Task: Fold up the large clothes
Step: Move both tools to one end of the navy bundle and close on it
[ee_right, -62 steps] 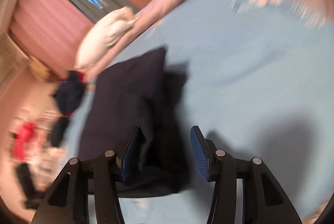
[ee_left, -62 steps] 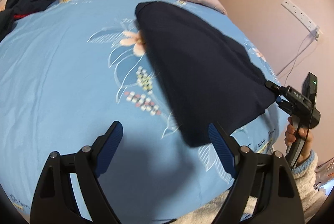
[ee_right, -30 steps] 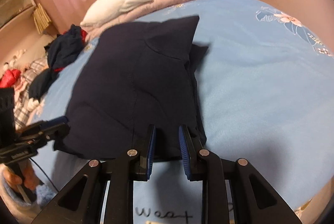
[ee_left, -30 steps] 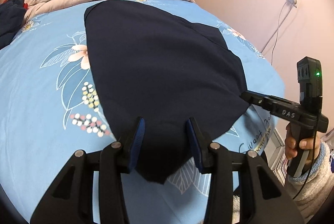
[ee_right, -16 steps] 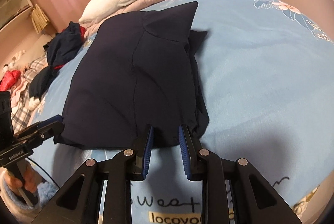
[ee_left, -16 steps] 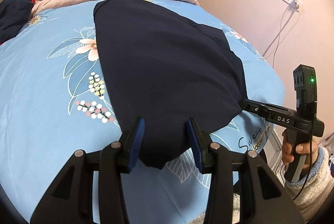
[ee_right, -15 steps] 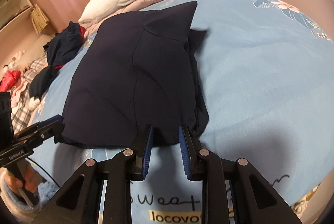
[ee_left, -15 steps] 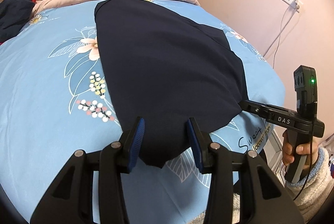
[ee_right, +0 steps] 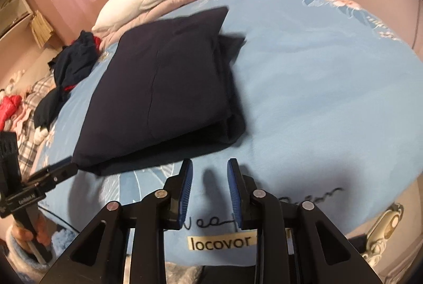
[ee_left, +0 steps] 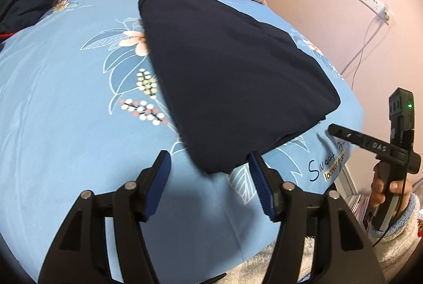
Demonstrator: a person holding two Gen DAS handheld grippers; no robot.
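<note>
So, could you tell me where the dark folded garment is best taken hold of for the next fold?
Probably at the two near corners of the dark garment, coming from the near bed edge. It lies flat, and those corners point toward the left tool and right tool, both open and clear of it.

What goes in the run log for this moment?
garment: folded navy garment flat on blue bedspread | left gripper: open, empty | right gripper: open, empty, clear of cloth
</note>
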